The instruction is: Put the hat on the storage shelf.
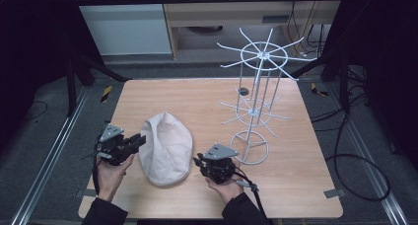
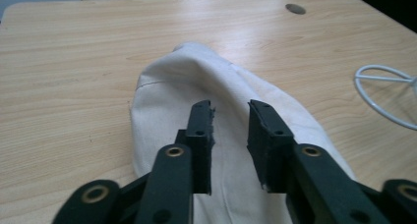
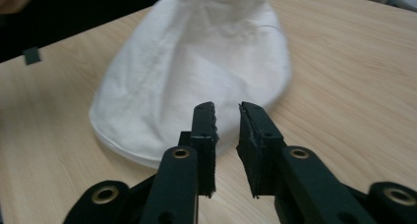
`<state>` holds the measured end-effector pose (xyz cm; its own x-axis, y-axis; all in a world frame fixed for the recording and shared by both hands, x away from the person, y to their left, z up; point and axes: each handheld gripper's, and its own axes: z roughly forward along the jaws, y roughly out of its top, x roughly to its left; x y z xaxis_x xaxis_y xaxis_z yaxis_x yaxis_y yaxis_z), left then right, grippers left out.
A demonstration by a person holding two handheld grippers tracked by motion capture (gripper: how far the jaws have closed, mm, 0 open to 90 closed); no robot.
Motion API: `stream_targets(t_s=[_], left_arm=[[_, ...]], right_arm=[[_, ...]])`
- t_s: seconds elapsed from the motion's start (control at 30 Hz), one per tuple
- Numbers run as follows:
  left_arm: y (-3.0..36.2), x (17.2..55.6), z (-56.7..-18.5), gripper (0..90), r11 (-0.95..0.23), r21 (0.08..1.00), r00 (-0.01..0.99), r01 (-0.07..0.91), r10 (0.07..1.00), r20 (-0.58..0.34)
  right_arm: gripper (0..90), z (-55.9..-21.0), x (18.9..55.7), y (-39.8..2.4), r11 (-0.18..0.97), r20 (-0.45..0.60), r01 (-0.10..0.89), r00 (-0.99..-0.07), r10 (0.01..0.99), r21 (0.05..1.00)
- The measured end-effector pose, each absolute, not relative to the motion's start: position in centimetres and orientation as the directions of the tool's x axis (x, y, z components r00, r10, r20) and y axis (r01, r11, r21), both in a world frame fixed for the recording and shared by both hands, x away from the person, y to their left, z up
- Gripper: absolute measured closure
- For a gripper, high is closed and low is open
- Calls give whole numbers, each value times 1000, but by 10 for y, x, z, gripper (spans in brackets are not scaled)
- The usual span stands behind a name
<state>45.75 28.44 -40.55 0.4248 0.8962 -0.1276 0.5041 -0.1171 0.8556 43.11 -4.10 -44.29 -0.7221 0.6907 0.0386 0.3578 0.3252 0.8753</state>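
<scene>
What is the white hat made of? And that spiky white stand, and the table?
The soft white flat cap looks like matte woven cloth, maybe cotton: it creases and shows seams. The white wire rack with spokes seems to be metal with white coating: its rods are thin, stiff and smooth. The light brown table shows wood grain, though it could be printed laminate.
</scene>
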Motion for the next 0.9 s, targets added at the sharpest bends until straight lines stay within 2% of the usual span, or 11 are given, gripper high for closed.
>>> stream_targets(t_s=[0.13,0.2,0.47,0.7,0.9], left_arm=[[282,447,-397,610,-119,864,432,489,894,-121],[278,442,-392,554,-129,869,431,478,896,-103],[257,444,-389,428,-160,851,417,501,906,-76],[246,456,-395,378,-165,831,389,531,919,-66],[235,474,-411,371,-181,790,351,586,935,-47]], right_arm=[[687,-443,426,-69,324,26,373,-689,724,869],[626,-447,422,-89,315,21,383,-663,749,869],[536,-456,412,-141,304,-4,428,-574,819,851],[483,-459,406,-176,285,-22,461,-497,868,840],[437,-460,407,-213,216,-19,486,-378,925,847]])
